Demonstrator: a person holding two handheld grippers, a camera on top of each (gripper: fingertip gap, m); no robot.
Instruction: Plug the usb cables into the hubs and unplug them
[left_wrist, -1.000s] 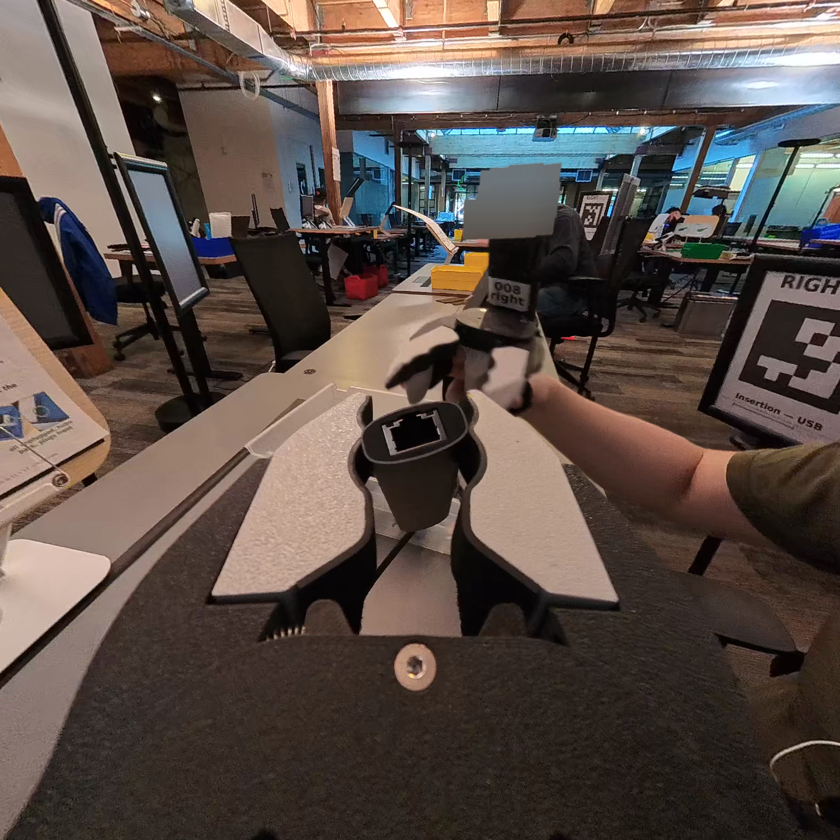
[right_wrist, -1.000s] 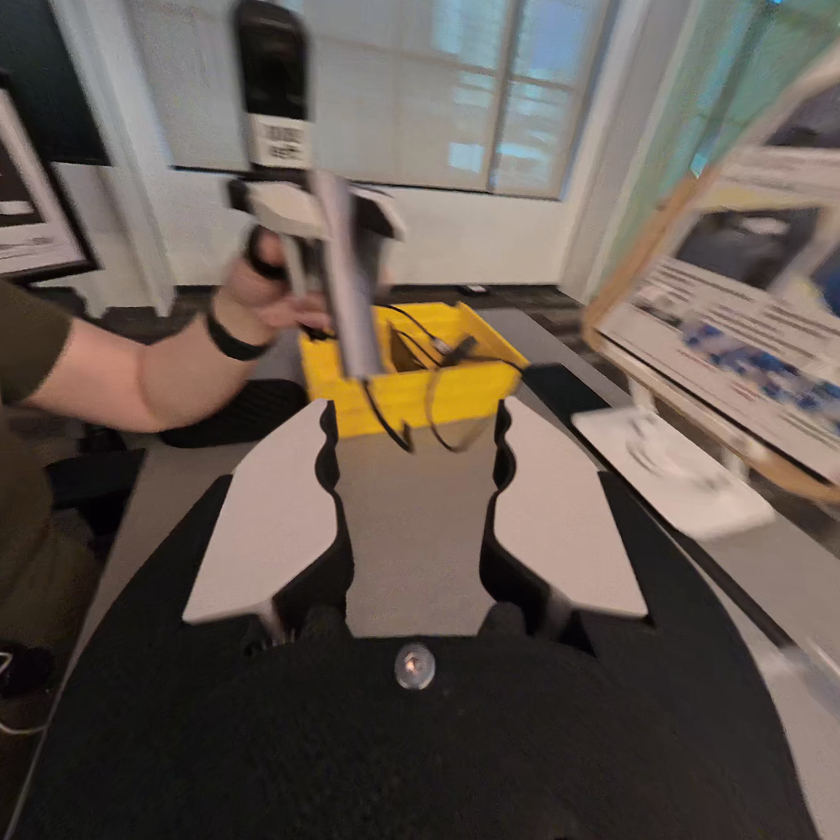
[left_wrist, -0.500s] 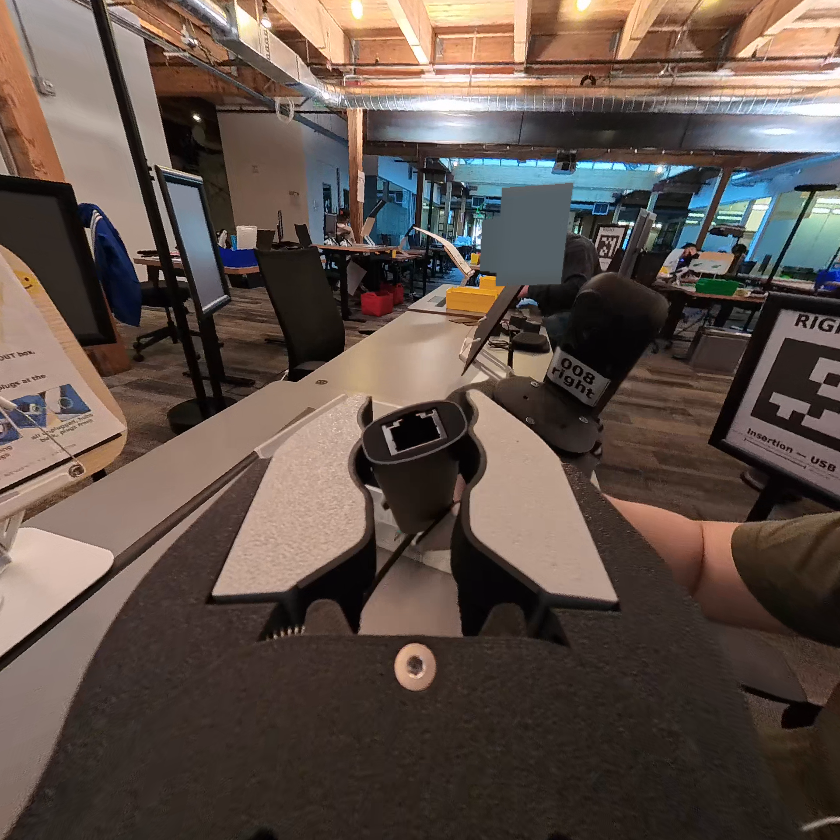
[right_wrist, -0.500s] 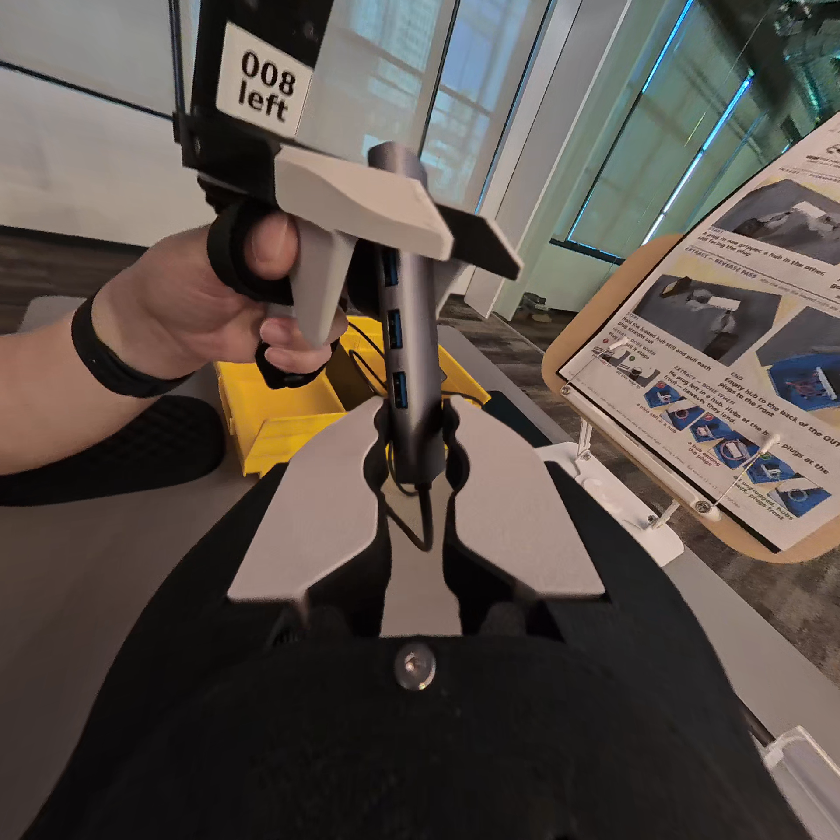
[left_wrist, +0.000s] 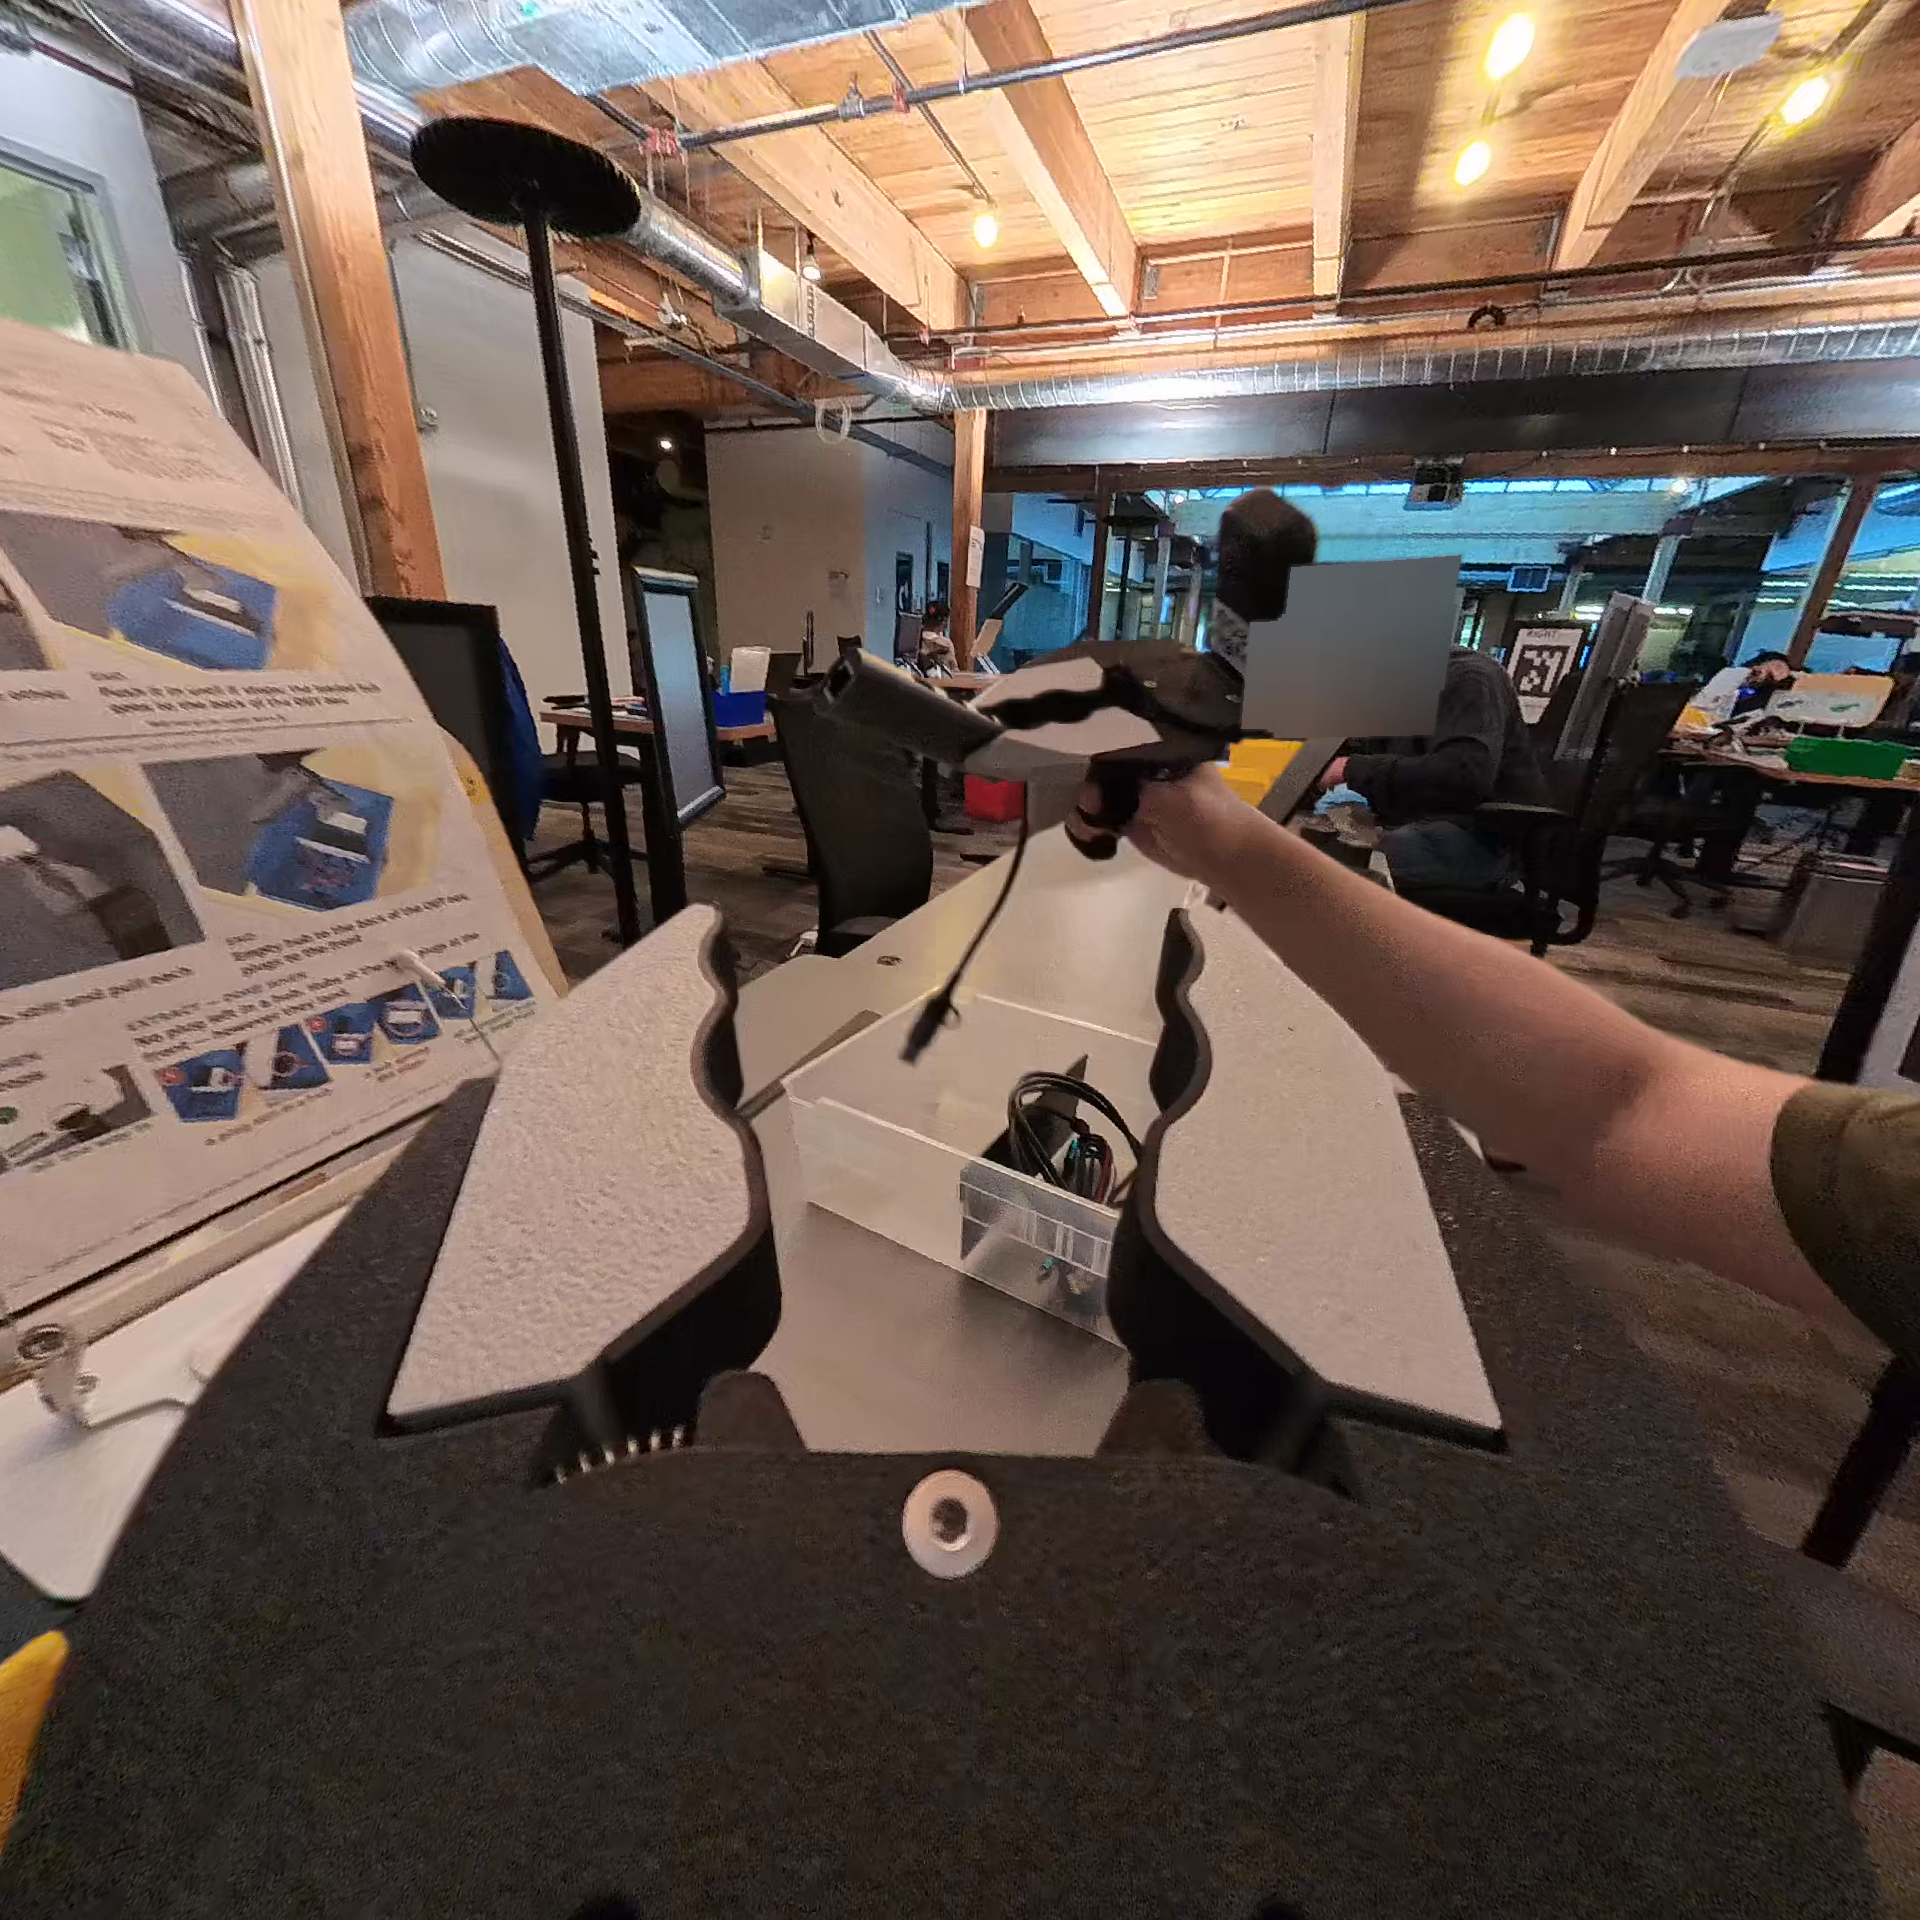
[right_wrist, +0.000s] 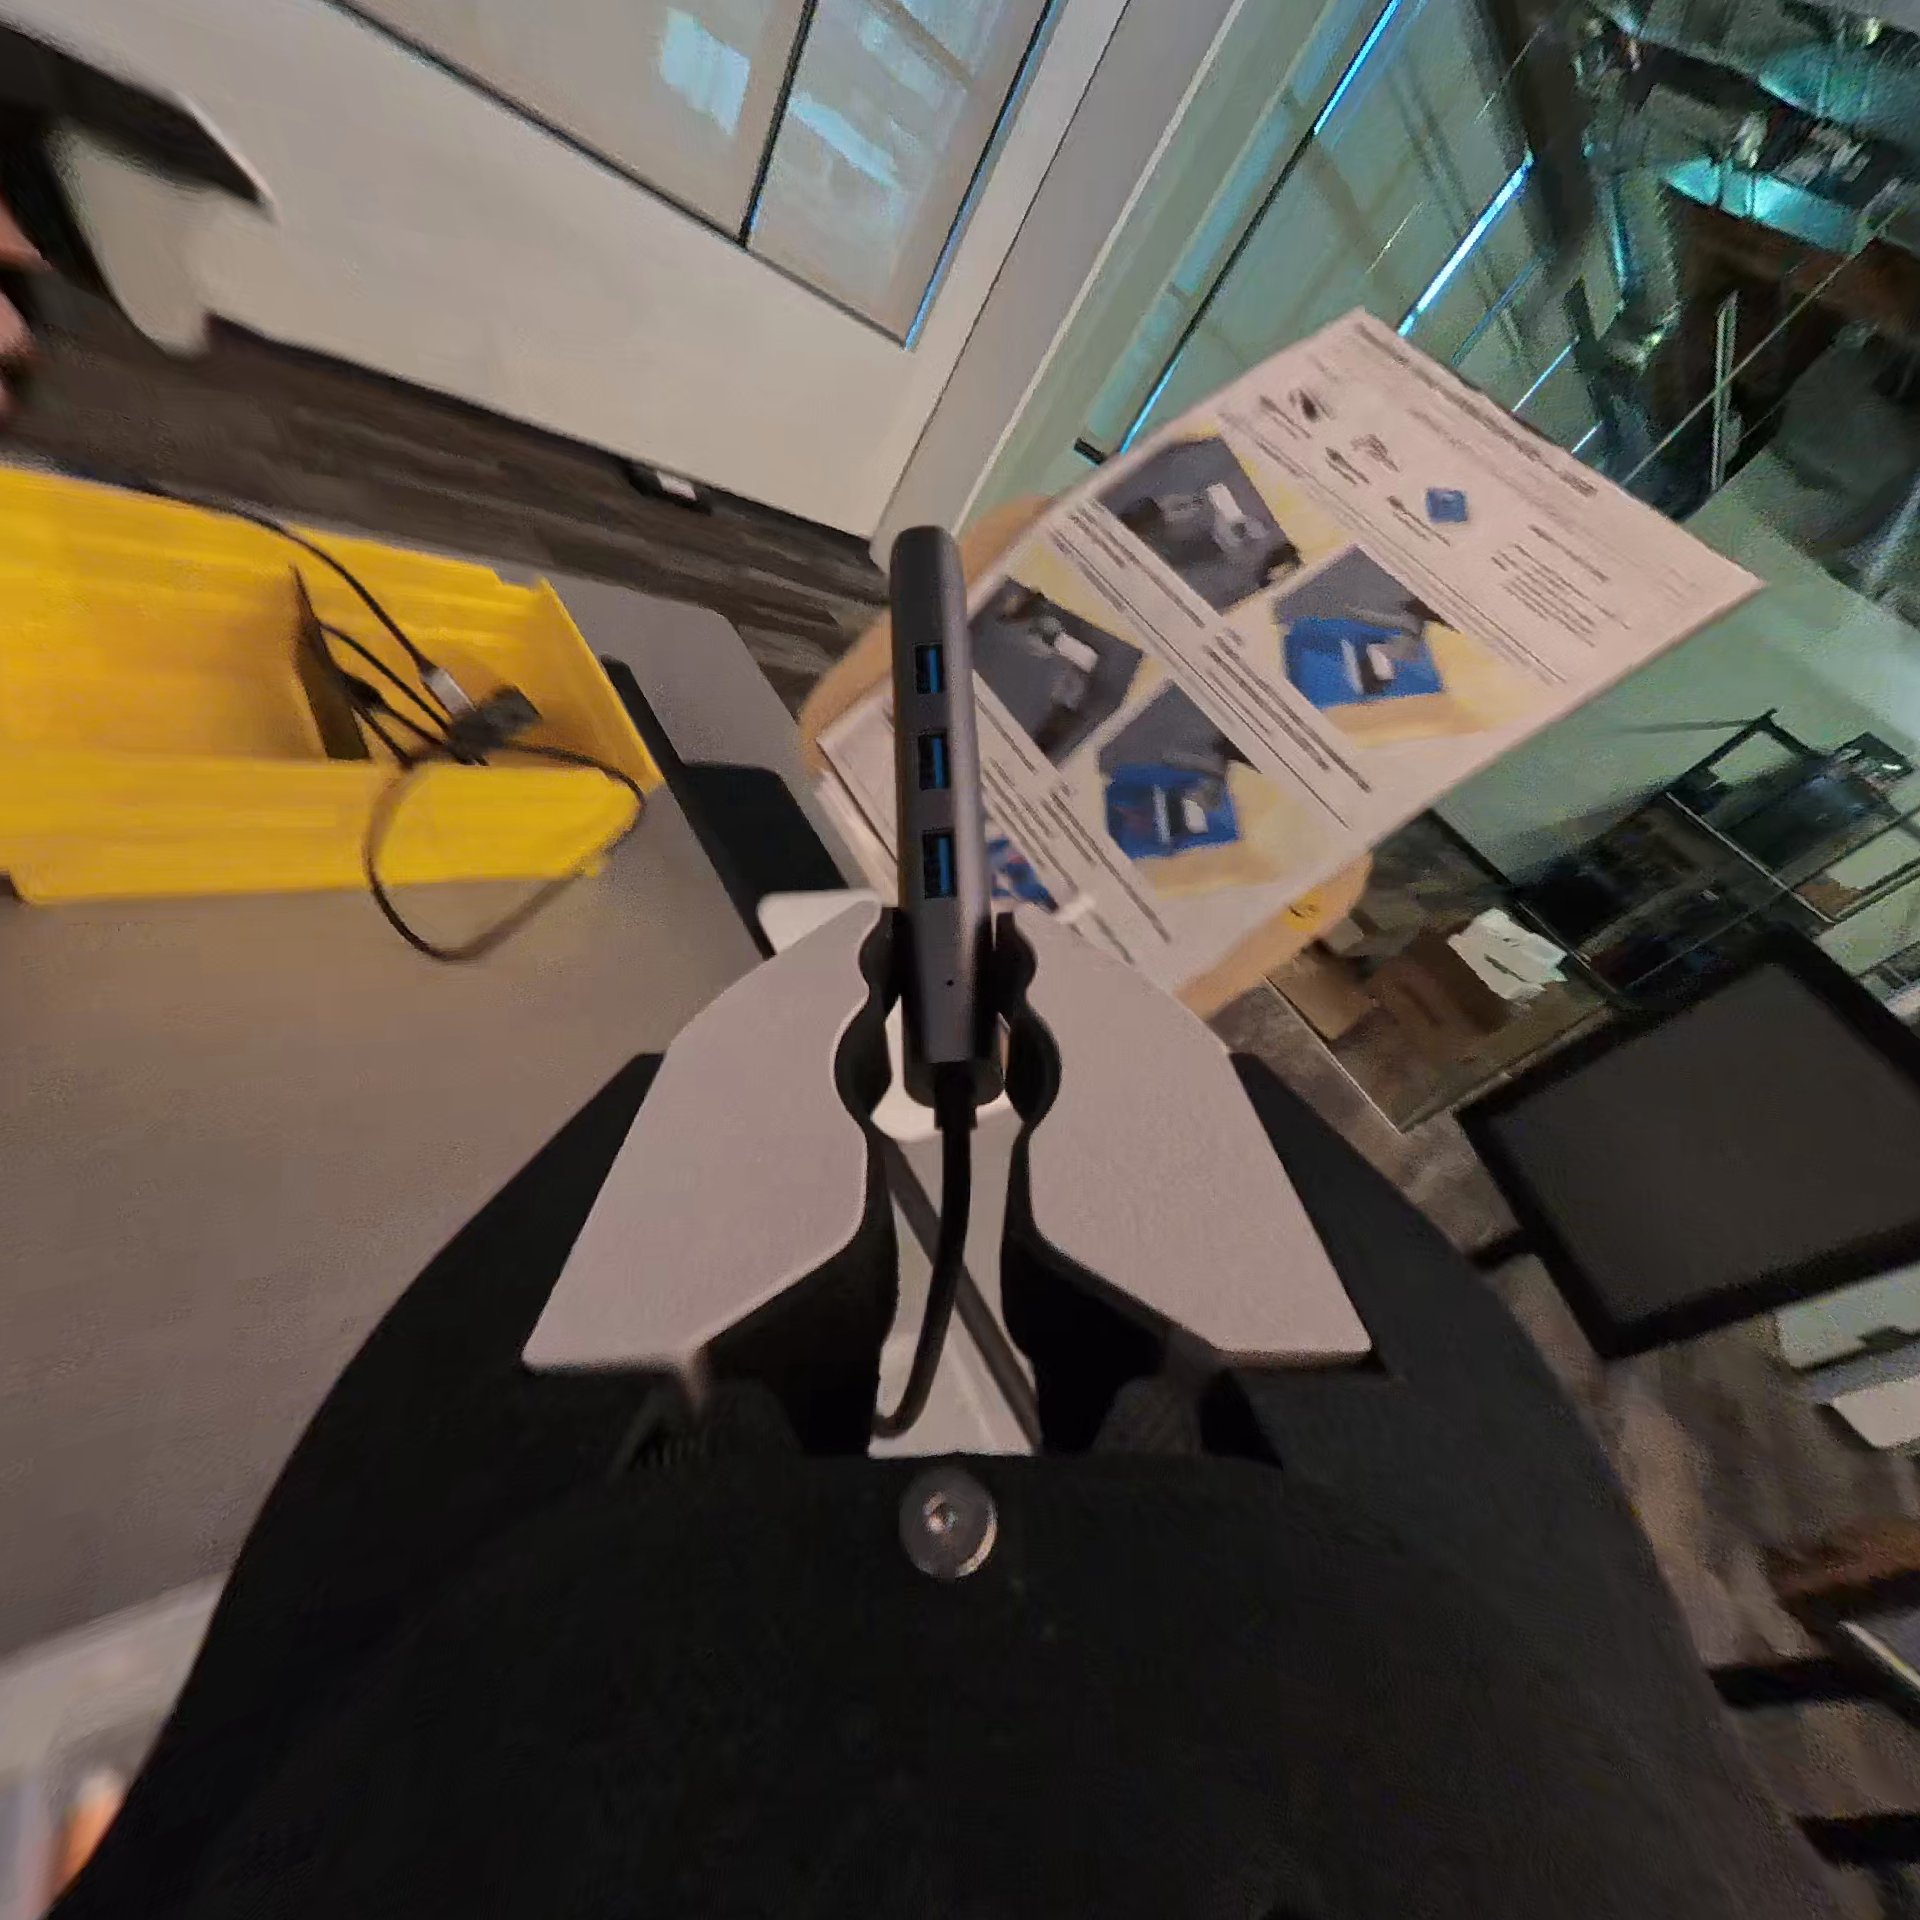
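My right gripper (right_wrist: 940, 935) is shut on the lower end of a grey USB hub (right_wrist: 935, 748). The hub stands upright between the fingers with three blue ports facing me, and its short black cable (right_wrist: 935, 1278) hangs back toward the camera. In the left wrist view the right gripper (left_wrist: 1049, 717) holds the hub (left_wrist: 894, 707) in the air above the table, its cable (left_wrist: 987, 925) dangling over a clear bin (left_wrist: 883, 1143). My left gripper (left_wrist: 945, 935) is open and empty, in front of that bin, which holds black USB cables (left_wrist: 1070, 1132).
A yellow bin (right_wrist: 156, 821) with black cables (right_wrist: 457, 717) sits on the grey table (right_wrist: 260, 1143) at the left. An instruction sheet (right_wrist: 1299, 644) on a stand is at the right, and shows at the left in the left wrist view (left_wrist: 208, 883). A person's forearm (left_wrist: 1455, 1039) reaches across.
The hub has passed from my left gripper to my right one. The left gripper opened and drew back; the right closed on the hub and carried it away.
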